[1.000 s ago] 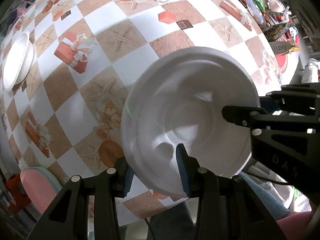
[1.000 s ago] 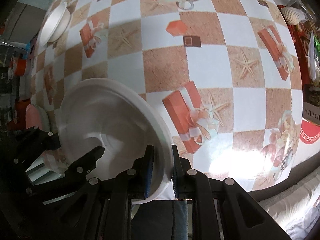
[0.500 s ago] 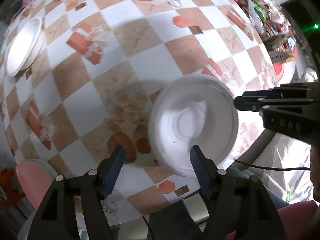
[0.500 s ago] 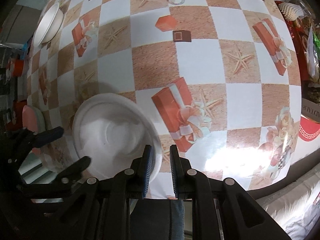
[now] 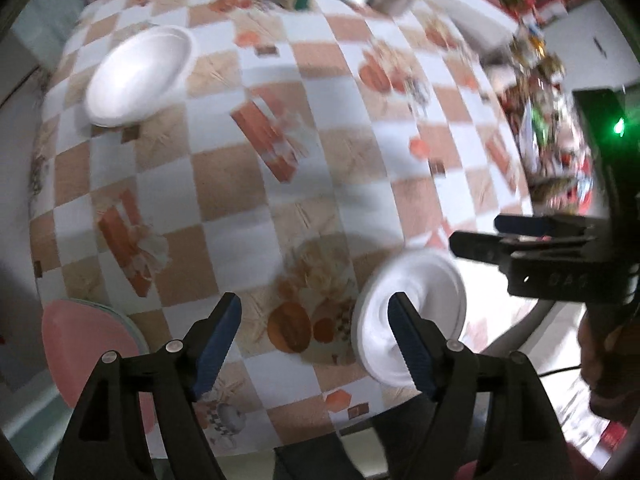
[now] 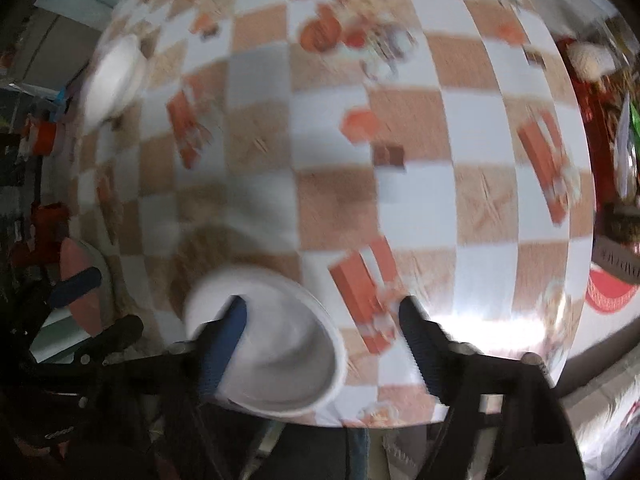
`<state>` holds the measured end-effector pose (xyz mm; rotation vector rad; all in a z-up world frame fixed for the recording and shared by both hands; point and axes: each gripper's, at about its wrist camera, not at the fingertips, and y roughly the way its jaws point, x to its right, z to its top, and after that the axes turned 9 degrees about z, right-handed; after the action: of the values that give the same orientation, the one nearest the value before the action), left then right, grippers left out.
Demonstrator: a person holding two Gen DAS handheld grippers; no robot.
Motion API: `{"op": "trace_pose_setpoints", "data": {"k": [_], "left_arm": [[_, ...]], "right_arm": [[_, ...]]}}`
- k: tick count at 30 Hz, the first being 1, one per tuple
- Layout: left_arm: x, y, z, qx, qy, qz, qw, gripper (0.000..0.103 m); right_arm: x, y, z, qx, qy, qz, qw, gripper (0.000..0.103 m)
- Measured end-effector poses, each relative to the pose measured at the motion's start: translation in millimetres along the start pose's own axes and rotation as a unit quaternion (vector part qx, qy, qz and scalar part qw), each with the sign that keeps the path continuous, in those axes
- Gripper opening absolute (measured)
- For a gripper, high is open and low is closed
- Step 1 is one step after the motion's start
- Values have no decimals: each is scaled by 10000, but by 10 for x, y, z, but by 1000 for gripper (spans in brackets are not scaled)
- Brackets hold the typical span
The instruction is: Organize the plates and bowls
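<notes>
The table (image 5: 248,236) wears a checked cloth of tan and white squares printed with gift boxes and starfish, with clutter along its far and right edges. A white plate (image 5: 416,316) lies flat near the near edge, free of both tools. A white bowl (image 5: 138,76) sits at the far left corner, well apart from the plate, and a pink plate (image 5: 86,344) on a paler one lies off the near left edge on some lower support that is hard to make out.

The left gripper (image 5: 314,340) has just been opening and its jaws now stand spread with nothing between them; the plate lies under and just right of its right finger. The right gripper (image 6: 322,344) has just sprung apart too; in its view the white plate (image 6: 276,344) shows behind the left finger and partly between the jaws, but the pads do not press it.

With the plate set down, the bowl looks like the next thing to collect. It lies ahead and to the left of both grippers, across most of the cloth. The left gripper is the nearer one, with bare table between it and the bowl; the right would have to cross over the plate and its partner. The bowl is round, so any rim point serves; its near rim faces the left gripper.
</notes>
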<state>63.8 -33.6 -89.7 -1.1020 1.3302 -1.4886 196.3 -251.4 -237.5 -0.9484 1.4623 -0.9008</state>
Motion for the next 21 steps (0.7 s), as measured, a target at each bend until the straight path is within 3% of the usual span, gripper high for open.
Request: {"op": "trace_pose_setpoints", "data": {"k": [6, 8, 12, 21], "left_arm": [[-294, -274, 176, 484, -552, 143, 9972, 80], [-423, -392, 254, 718, -718, 29, 9948, 81], [-690, -544, 413, 1098, -1064, 86, 9882, 85], [-1427, -279, 863, 719, -2063, 687, 9734, 85]], "right_arm": [[-359, -35, 296, 47, -361, 131, 9993, 80], [-426, -28, 379, 76, -440, 151, 9989, 103], [-640, 28, 587, 136, -627, 202, 9977, 103], [-1027, 48, 1075, 172, -673, 309, 9971, 103]]}}
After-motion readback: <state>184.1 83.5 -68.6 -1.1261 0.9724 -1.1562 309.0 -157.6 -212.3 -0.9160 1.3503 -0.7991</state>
